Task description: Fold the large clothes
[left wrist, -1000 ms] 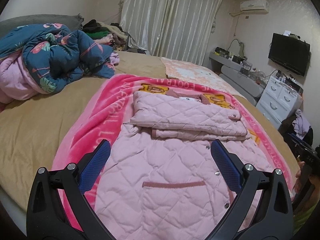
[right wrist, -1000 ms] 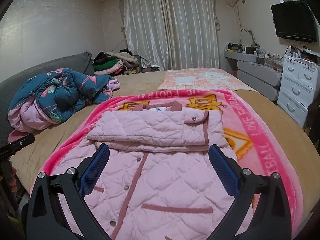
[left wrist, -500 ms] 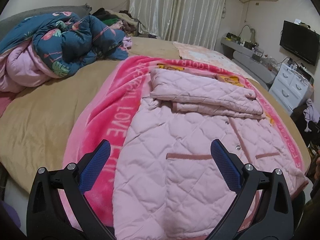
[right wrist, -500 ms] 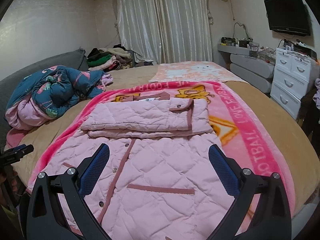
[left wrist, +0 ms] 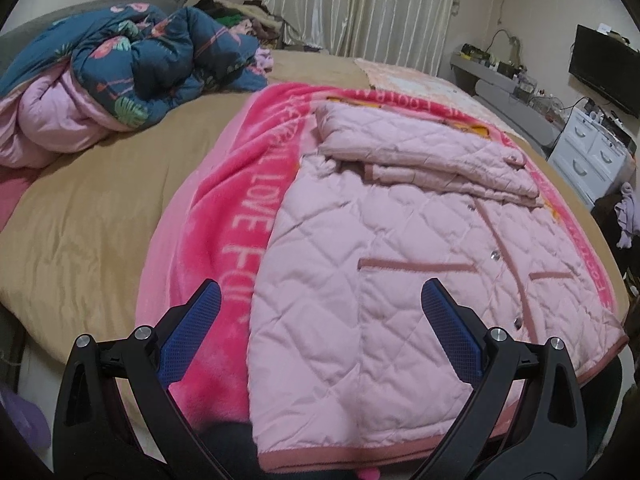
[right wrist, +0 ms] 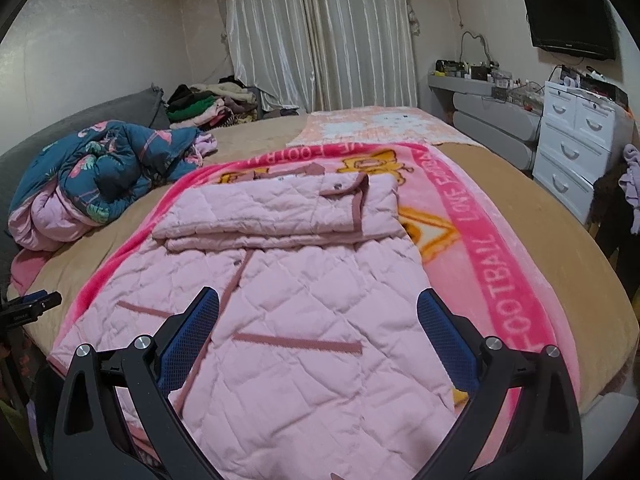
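A pink quilted jacket (left wrist: 400, 280) lies flat on a bright pink blanket (left wrist: 240, 208) on the bed, with its sleeves folded across the chest at the far end (left wrist: 420, 152). It also shows in the right wrist view (right wrist: 304, 300). My left gripper (left wrist: 320, 308) is open and empty, above the jacket's near left hem corner. My right gripper (right wrist: 318, 312) is open and empty, above the jacket's near right part. The left gripper shows as a small dark shape at the left edge of the right wrist view (right wrist: 28, 308).
A crumpled blue flamingo quilt (left wrist: 132, 64) lies at the far left of the tan bed (left wrist: 92, 216). A clothes pile (right wrist: 212, 104) sits by the curtains. White drawers (right wrist: 576, 148) and a TV (right wrist: 568, 20) stand on the right. The bed's front edge is just below the hem.
Both grippers have pulled back and down towards the jacket's near hem. The left one has shifted left to the hem corner. The jacket has not moved. Both stay open.
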The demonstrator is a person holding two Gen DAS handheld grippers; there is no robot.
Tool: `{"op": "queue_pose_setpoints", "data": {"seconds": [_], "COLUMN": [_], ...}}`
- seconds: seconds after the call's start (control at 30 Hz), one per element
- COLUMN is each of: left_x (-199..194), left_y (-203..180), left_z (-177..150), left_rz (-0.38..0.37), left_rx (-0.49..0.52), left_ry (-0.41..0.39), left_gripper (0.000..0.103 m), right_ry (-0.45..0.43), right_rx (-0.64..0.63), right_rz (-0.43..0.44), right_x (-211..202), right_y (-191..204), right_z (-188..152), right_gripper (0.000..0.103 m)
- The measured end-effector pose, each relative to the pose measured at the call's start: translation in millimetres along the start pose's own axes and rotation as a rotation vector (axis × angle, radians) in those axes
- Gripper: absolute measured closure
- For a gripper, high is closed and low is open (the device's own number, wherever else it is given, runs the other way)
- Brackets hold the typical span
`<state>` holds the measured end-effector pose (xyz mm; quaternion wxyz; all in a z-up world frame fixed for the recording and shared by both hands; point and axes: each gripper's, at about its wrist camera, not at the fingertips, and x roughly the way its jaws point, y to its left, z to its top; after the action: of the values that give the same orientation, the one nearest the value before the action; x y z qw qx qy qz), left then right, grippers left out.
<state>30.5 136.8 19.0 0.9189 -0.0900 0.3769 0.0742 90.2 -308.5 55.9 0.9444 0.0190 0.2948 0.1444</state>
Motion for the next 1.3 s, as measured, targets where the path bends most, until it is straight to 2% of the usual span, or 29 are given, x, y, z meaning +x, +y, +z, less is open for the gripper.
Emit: {"op": "queue_pose_setpoints", "data": {"seconds": [0.33,0.53,0.73,0.87,1.0,1.13,1.3], "left_x": [19.0,26.8,30.5,34.0,43.0,55.0,70.0], "left_y": [13.9,17.6,18.9,17.7,10.7,0.3,-5.4], "left_z": [-26.3,-38.4,-49.1,-50.4,-51.8,-55.0,-54.2], "left_rz": [0.055,0.041,0.034,0.031,0.018,-0.004,-0.015], "left_rx": [0.005,0.009,0.021,0.024,0.063,0.131,0.165], "left_ry": [0.091,0.158,0.199,0.214,0.261,0.335,0.401], "left_gripper": [0.009,0.009,0.009,0.009,0.009,0.009,0.009], "right_ry": [0.077,0.115,0.146,0.201,0.264,0.315,0.368], "right_rx": [-0.012,-0.004,0.006,0.021,0.015,0.017,0.029], "right_rz": [-0.031,-0.045,-0.058,-0.061,-0.065,-0.036,-0.013], "right_x": [3.9,5.4,5.5,9.7,14.5,18.1,21.1], "right_y": [-19.4,-32.8,-46.4,-55.3,-60.8,-62.2,-64.7], "right_z": [-31.8,-47.1,-57.5,-64.3,-73.0,-82.7,-91.8], "right_gripper": [0.004,0.004,0.004,0.004,0.004,0.004,0.004]}}
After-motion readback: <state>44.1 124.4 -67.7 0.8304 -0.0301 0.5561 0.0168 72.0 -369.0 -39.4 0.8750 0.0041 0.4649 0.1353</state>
